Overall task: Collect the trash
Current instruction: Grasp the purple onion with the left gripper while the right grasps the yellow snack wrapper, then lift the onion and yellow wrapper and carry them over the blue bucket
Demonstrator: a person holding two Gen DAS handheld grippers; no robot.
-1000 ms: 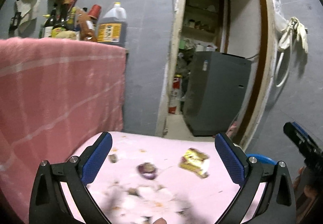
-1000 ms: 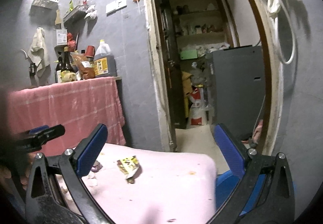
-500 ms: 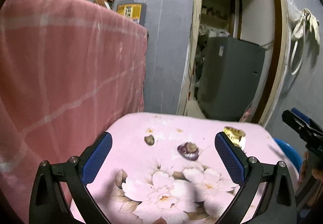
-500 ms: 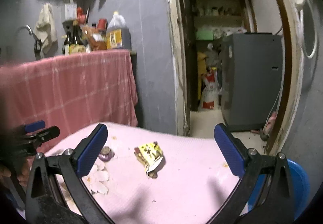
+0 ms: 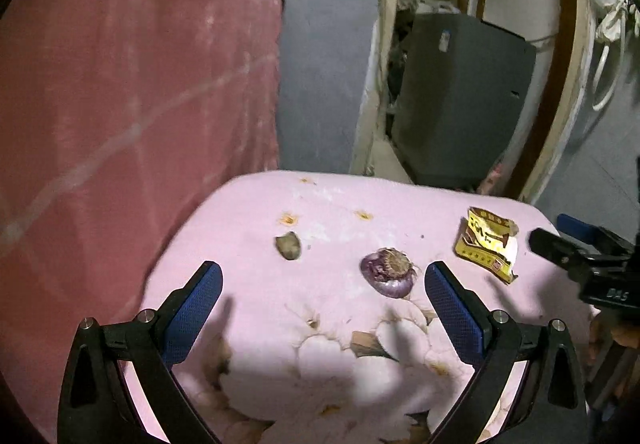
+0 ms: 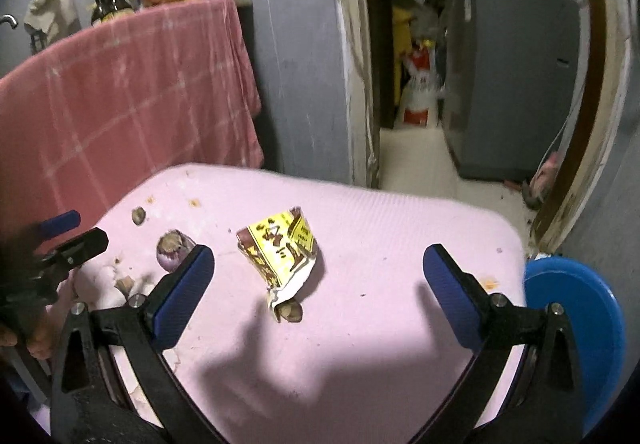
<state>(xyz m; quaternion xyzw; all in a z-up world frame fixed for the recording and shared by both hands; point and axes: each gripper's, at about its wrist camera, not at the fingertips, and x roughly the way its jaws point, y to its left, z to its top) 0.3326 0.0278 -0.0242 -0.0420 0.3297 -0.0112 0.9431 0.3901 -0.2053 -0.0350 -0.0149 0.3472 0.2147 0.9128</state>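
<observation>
My right gripper (image 6: 318, 286), fingers apart, faces a torn yellow wrapper (image 6: 280, 250) mid-tabletop (image 6: 400, 228): light, crinkly, best pinched at its raised crumpled edge.

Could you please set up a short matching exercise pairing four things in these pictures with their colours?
Things:
1. crumpled wrapper
2. onion piece
3. round bin
4. hanging cloth

Colours:
a. blue
b. reddish pink with pale checks
c. yellow and brown
d. purple

Pairs: 1-c, 2-d, 3-a, 4-b

The wrapper lies on the pink table cover, ahead of the open right gripper; the onion piece lies ahead of the open left gripper.
</observation>
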